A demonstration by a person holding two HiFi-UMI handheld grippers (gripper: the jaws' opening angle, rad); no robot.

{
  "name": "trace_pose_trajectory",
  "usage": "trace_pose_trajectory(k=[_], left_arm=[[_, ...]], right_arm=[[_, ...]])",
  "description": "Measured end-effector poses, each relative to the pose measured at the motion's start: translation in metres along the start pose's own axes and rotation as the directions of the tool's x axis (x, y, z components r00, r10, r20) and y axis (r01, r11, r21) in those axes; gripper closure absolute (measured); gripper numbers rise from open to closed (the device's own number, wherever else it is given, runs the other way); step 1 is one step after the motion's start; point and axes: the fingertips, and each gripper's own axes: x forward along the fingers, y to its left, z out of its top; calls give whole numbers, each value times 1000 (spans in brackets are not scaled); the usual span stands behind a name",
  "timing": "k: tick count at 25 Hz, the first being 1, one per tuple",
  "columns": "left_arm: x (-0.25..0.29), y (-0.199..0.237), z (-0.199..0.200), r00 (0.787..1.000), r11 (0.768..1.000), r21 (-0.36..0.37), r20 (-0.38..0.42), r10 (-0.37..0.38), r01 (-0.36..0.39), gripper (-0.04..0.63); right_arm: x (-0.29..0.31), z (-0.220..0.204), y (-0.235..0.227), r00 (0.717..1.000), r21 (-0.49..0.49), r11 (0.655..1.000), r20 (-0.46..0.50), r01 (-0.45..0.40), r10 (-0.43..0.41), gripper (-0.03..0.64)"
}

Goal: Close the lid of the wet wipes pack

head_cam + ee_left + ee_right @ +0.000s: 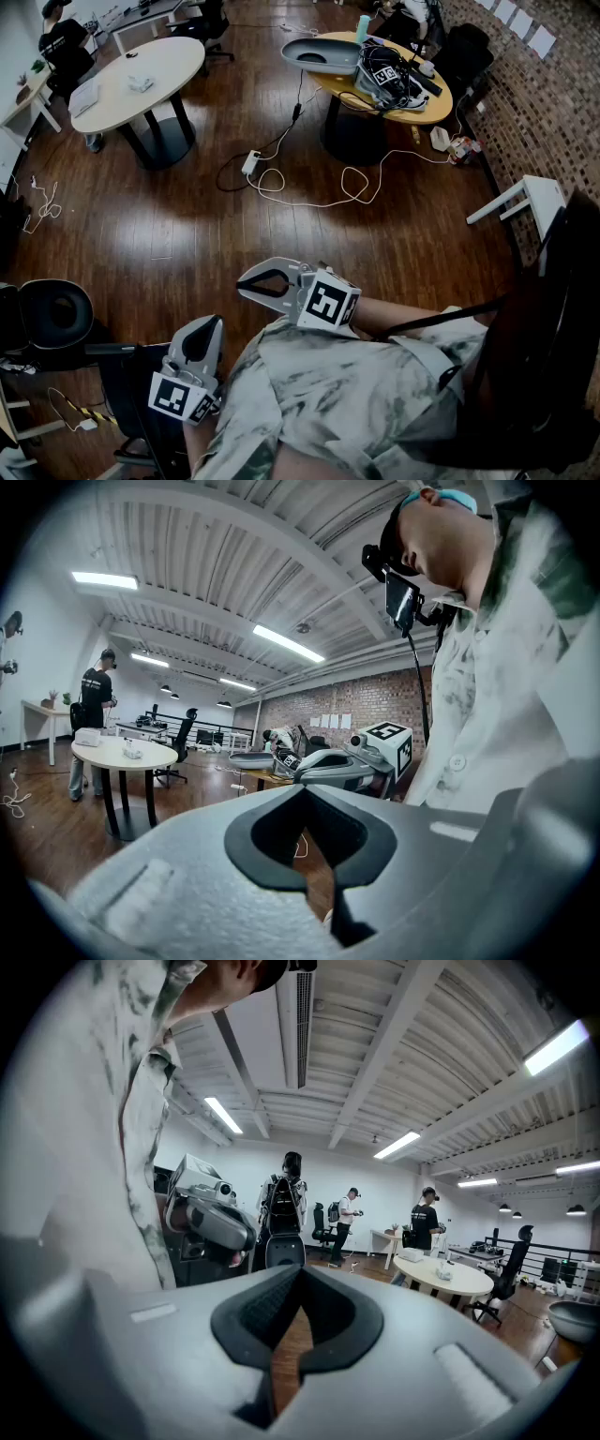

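From my head the room looks dim. The dark floor carries soft, pale glare patches from lights overhead, and the white counter is the brightest thing. Straight lines bow toward the edges. Both tool views are brighter, lit by ceiling strips, with black corners around a round picture. My left tool and right tool sit close to the lens, grey, soft and slightly blurred. The room behind them reads sharper.

Head view steeply down, gripper views low and level; round table in all
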Motion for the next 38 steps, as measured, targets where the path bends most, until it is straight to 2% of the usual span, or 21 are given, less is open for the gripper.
trace_pose_trajectory(k=[17, 22, 30, 38], left_arm=[[0, 4, -1, 1000, 1000, 6, -1, -8, 8, 594], [12, 12, 2, 1000, 1000, 14, 2, -8, 8, 594], [31, 51, -3, 996, 996, -16, 3, 90, -90, 594], [60, 131, 21, 980, 980, 2, -13, 199, -199, 594]], right_arm=[[7, 4, -7, 1000, 17, 1000, -7, 6, -6, 611], [4, 9, -21, 1000, -17, 1000, -23, 8, -9, 611], [10, -11, -58, 1000, 37, 999, -2, -7, 7, 611], [48, -19, -123, 996, 42, 996, 47, -80, 78, 611]])
